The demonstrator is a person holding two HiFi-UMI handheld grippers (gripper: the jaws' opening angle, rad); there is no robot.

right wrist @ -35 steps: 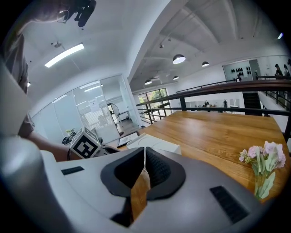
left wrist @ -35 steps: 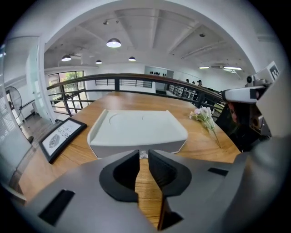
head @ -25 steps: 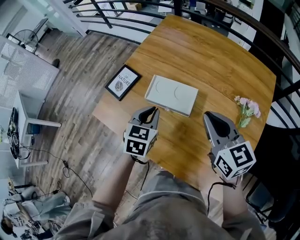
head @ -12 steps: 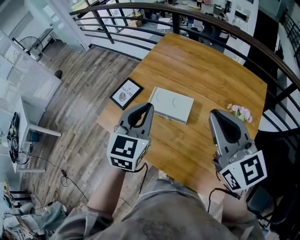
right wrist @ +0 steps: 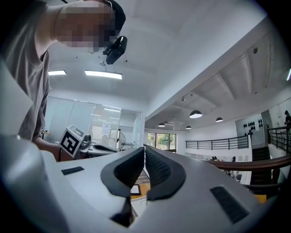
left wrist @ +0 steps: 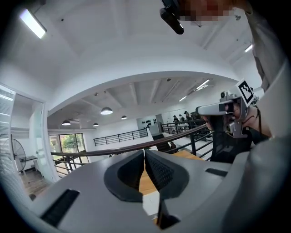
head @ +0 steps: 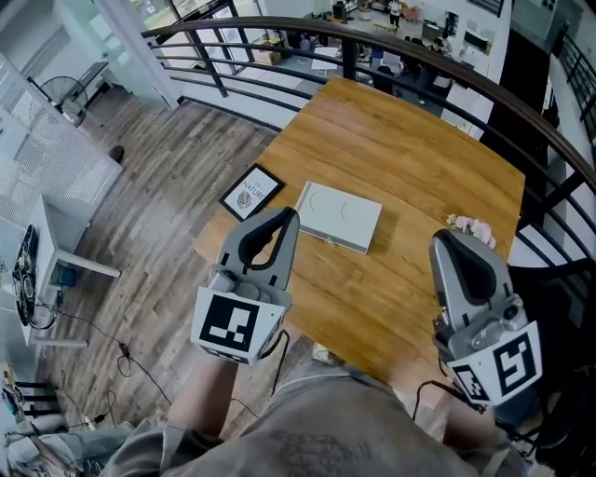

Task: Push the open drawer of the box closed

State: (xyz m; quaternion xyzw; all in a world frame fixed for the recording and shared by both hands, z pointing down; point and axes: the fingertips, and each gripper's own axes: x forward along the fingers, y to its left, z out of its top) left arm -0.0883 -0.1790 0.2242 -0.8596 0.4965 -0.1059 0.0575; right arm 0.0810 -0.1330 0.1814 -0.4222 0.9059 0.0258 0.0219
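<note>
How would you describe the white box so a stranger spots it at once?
Find the wooden table by the railing. The box lies on it between a black-framed picture and pink flowers. It alone is flat and all white.

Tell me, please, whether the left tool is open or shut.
Shut: the left gripper view shows the left tool with jaws together, nothing between them.

white flat box (head: 339,216), on wooden table (head: 419,149)

We see a white box (head: 338,215) on the wooden table (head: 410,149), a framed picture (head: 252,192) just left of it and flowers (head: 470,226) at the right. We hold the left gripper (head: 289,217) and the right gripper (head: 449,240) raised nearer, apart from the box.
</note>
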